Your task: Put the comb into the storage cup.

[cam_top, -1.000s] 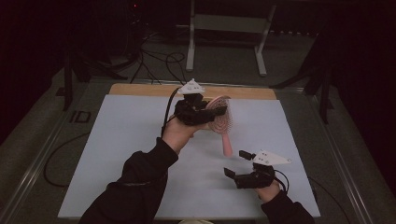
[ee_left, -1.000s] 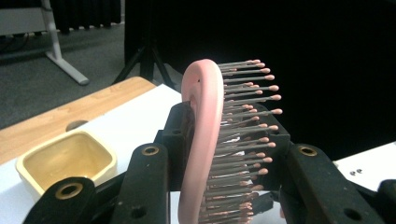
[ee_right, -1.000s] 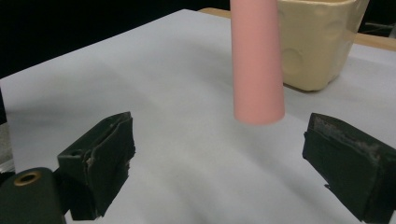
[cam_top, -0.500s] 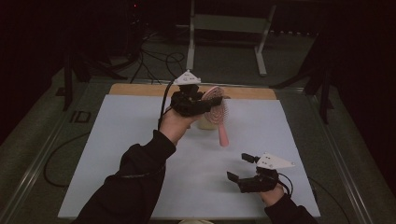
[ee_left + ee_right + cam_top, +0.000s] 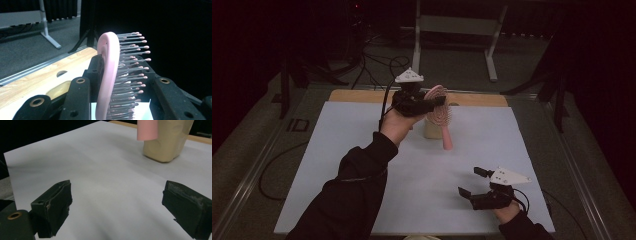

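A pink hairbrush (image 5: 440, 111) hangs in the air above the far middle of the white mat, handle pointing down. My left gripper (image 5: 432, 102) is shut on its head; in the left gripper view the jaws clamp the pink hairbrush (image 5: 108, 75) with bristles facing right. A tan cup-like holder (image 5: 432, 129) stands on the mat just under and behind the brush. In the right gripper view the tan holder (image 5: 166, 141) and the brush handle tip (image 5: 147, 130) sit far ahead. My right gripper (image 5: 474, 182) rests low near the mat's front right, open, nothing between its jaws.
The white mat (image 5: 337, 150) covers the table, with a wooden edge (image 5: 357, 96) along the far side. Cables (image 5: 382, 62) and a metal stand (image 5: 452, 30) lie on the dark floor beyond. A cable (image 5: 272, 165) loops beside the left table edge.
My left gripper has lifted the hairbrush up and slightly farther away, over the tan holder. The right gripper has drawn back a little toward the front edge, still open.
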A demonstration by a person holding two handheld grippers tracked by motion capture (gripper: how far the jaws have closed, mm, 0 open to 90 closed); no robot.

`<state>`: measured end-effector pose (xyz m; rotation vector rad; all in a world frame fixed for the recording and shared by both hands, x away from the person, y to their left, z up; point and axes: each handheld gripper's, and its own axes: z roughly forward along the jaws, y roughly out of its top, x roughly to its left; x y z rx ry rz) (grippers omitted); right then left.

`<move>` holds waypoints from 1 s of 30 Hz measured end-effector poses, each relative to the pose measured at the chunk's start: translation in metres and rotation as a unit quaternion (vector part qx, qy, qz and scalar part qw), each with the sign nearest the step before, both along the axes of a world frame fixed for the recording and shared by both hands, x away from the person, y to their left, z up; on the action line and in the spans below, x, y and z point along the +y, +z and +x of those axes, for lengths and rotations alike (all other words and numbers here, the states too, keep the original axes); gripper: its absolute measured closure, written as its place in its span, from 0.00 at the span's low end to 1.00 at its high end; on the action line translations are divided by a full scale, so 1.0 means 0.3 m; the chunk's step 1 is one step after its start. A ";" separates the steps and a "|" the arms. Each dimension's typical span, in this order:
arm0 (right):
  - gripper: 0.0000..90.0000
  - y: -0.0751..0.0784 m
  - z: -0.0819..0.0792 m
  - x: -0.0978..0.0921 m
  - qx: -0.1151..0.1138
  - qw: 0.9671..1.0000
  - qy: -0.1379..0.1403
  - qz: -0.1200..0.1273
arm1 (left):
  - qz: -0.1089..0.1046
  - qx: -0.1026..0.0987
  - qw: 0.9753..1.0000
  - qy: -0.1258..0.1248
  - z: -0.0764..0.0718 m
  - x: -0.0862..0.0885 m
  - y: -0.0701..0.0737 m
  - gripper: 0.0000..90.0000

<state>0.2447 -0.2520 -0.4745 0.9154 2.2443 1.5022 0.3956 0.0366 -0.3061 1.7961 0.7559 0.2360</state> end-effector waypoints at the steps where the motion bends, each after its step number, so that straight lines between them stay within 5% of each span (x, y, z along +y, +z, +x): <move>1: 0.10 0.000 0.000 0.000 -0.001 1.000 0.000 0.000 | -0.001 0.002 1.000 0.002 0.005 0.001 0.000 0.73; 30: 0.10 -0.009 0.007 -0.024 -0.009 1.000 -0.003 0.000 | -0.011 -0.022 0.999 0.036 0.141 0.017 0.065 0.73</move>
